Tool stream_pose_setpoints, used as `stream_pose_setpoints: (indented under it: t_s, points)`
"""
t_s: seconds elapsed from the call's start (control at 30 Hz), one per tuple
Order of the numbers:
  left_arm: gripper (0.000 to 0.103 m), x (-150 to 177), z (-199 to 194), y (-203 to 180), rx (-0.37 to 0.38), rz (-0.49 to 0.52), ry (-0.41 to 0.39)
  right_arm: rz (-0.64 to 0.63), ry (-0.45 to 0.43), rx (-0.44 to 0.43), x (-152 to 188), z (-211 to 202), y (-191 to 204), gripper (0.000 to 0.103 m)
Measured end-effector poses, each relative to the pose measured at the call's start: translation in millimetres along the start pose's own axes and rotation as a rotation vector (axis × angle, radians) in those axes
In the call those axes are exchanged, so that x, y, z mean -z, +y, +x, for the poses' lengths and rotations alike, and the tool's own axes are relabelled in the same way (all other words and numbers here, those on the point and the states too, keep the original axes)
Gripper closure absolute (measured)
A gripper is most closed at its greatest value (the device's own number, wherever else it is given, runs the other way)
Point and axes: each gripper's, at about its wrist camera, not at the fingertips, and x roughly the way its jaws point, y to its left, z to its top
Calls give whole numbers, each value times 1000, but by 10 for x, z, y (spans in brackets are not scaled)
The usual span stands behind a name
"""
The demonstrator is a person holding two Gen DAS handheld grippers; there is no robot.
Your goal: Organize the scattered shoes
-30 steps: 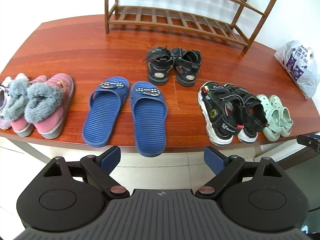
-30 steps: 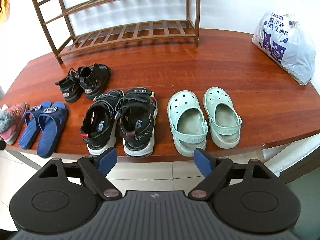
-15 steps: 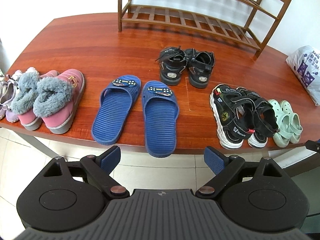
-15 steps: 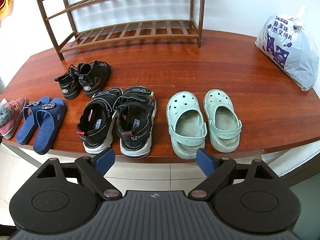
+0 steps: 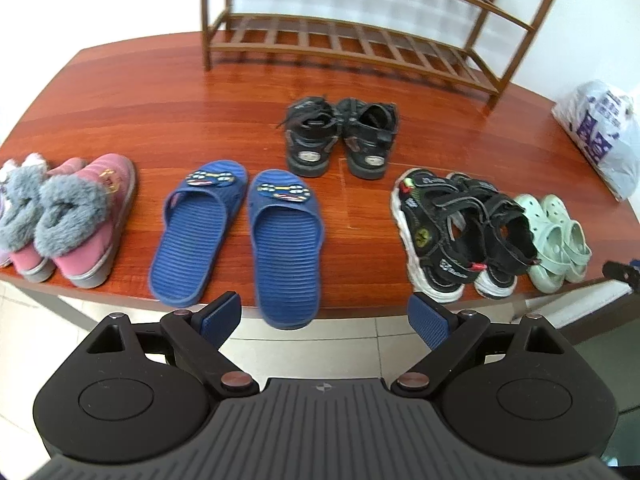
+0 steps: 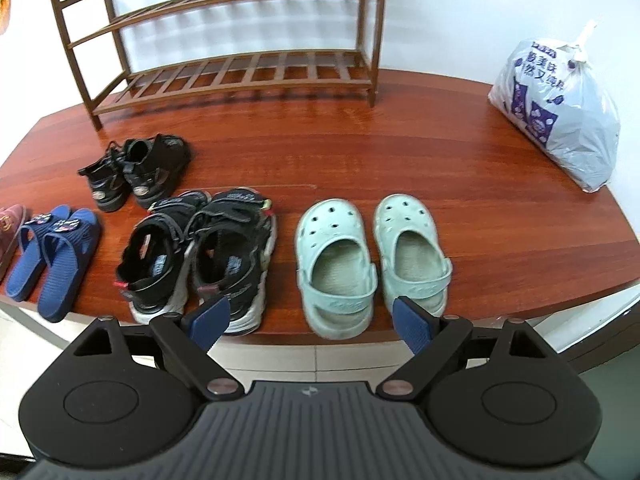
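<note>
Pairs of shoes stand in a row on a red-brown wooden table (image 5: 160, 92): pink fur-lined boots (image 5: 86, 216), blue slippers (image 5: 240, 236), black sandals with white soles (image 5: 460, 232) and mint green clogs (image 6: 372, 256). A smaller black pair (image 5: 340, 136) sits farther back. My left gripper (image 5: 324, 318) hangs open off the table's front edge, before the right blue slipper. The right gripper (image 6: 310, 320) is open too, just short of the left clog (image 6: 336, 268), with nothing between its fingers.
An empty wooden shoe rack (image 6: 240, 76) stands at the back of the table against a white wall. A tied white plastic bag (image 6: 560, 112) lies at the right end. Pale tiled floor (image 5: 340, 340) shows below the front edge.
Both views have closed in on the table. The shoes sit larger and lower in each view, and the rack shows more of its shelves. No shoe has moved.
</note>
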Motion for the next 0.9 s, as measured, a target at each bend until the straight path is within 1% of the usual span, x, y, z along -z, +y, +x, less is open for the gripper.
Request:
stream_pose_setpoints:
  t_s: [0.13, 0.27, 0.37, 0.43, 0.53, 0.63, 0.67, 0.73, 0.8, 0.9]
  points:
    - [12, -37, 72, -129, 18, 41, -7, 0, -14, 10, -57, 107, -137, 11]
    - [12, -97, 200, -224, 15, 29, -1, -1, -9, -3, -119, 337, -294, 14]
    - [12, -168, 287, -301, 4, 9, 1, -5, -1, -15, -166, 529, -408, 20]
    - [12, -230, 343, -355, -6, -10, 1, -14, 26, -32, -190, 798, -524, 27]
    - [12, -338, 425, -434, -15, -46, 0, -6, 69, -52, -210, 1081, -635, 31]
    - [12, -442, 505, -546, -25, -52, 0, -11, 87, -64, -218, 1315, -722, 33]
    - [12, -479, 527, -589, -29, -51, -1, -9, 93, -70, -216, 1385, -742, 34]
    - [12, -544, 566, -675, -33, -52, -6, -5, 105, -81, -211, 1522, -781, 41]
    - [12, -591, 607, -739, -39, -56, -8, -1, 100, -91, -209, 1619, -806, 48]
    - [12, -638, 660, -794, -47, -72, -16, -10, 79, -102, -202, 1715, -806, 51]
